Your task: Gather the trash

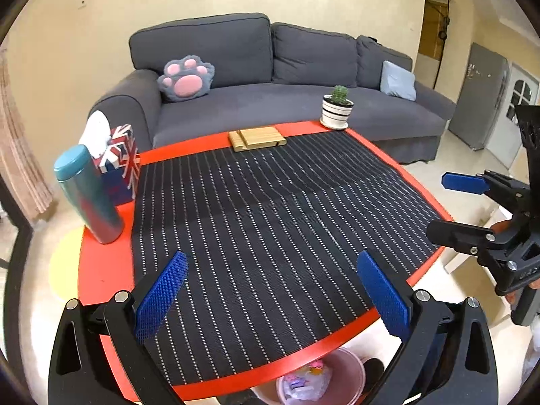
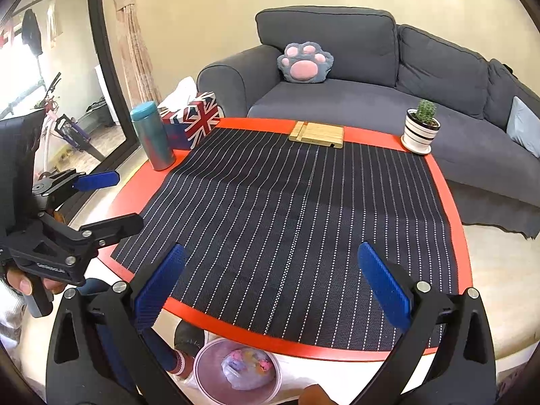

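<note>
Pink bin holds crumpled pale trash; left gripper and right gripper jaws released.

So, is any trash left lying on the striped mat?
No, the striped mat lies bare between both open tools, and the trash bag sits in the pink bin below the table edge.

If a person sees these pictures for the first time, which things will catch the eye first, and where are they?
The red table fills the middle, almost covered by a black mat with white stripes. At its far edge stand a teal bottle, a Union Jack tissue box, a wooden stand and a potted cactus, before a grey sofa with a paw cushion. Under the near edge, a pink bin holds bagged trash.
</note>
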`<control>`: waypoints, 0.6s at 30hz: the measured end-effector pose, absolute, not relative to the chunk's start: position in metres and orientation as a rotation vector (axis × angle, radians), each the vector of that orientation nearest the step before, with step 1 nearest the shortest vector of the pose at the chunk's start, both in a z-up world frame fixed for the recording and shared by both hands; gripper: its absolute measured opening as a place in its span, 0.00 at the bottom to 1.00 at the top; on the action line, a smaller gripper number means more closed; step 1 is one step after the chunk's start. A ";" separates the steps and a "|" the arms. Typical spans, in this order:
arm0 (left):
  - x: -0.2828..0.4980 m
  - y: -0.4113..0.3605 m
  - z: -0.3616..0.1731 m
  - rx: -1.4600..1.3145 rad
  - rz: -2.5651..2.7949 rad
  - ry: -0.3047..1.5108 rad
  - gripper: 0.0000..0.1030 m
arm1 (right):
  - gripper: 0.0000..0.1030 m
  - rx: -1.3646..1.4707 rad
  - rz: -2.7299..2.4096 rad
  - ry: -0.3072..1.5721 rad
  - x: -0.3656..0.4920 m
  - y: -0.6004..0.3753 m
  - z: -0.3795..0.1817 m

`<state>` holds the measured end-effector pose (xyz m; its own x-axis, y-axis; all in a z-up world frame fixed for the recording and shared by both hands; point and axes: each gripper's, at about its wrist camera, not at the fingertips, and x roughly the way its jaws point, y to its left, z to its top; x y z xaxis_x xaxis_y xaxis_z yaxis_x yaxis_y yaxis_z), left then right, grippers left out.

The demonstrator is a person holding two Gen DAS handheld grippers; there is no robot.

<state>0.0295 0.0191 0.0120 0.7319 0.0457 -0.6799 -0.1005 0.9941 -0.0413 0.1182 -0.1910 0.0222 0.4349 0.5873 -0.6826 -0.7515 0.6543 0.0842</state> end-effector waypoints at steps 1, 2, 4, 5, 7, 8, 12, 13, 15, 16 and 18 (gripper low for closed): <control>0.030 0.019 0.012 -0.081 0.075 0.748 0.94 | 0.97 -0.248 0.849 0.746 0.118 -0.190 0.022; 0.030 0.020 0.011 -0.086 0.073 0.748 0.94 | 0.97 -0.249 0.852 0.751 0.119 -0.189 0.021; 0.030 0.022 0.010 -0.095 0.074 0.750 0.94 | 0.97 -0.252 0.854 0.754 0.119 -0.188 0.020; 0.029 0.022 0.010 -0.100 0.072 0.751 0.94 | 0.97 -0.252 0.854 0.756 0.120 -0.187 0.020; 0.030 0.023 0.010 -0.104 0.070 0.752 0.94 | 0.97 -0.251 0.855 0.757 0.120 -0.187 0.020; 0.030 0.023 0.009 -0.104 0.069 0.753 0.94 | 0.97 -0.252 0.855 0.757 0.120 -0.187 0.020; 0.031 0.023 0.009 -0.108 0.066 0.755 0.94 | 0.97 -0.255 0.854 0.760 0.120 -0.187 0.019; 0.031 0.023 0.009 -0.109 0.065 0.755 0.94 | 0.97 -0.255 0.855 0.760 0.120 -0.187 0.019; 0.031 0.023 0.009 -0.109 0.063 0.754 0.94 | 0.97 -0.257 0.854 0.761 0.120 -0.186 0.018; 0.031 0.023 0.009 -0.109 0.062 0.754 0.94 | 0.97 -0.258 0.854 0.761 0.120 -0.186 0.019; 0.031 0.022 0.009 -0.108 0.057 0.754 0.94 | 0.97 -0.258 0.854 0.761 0.120 -0.186 0.019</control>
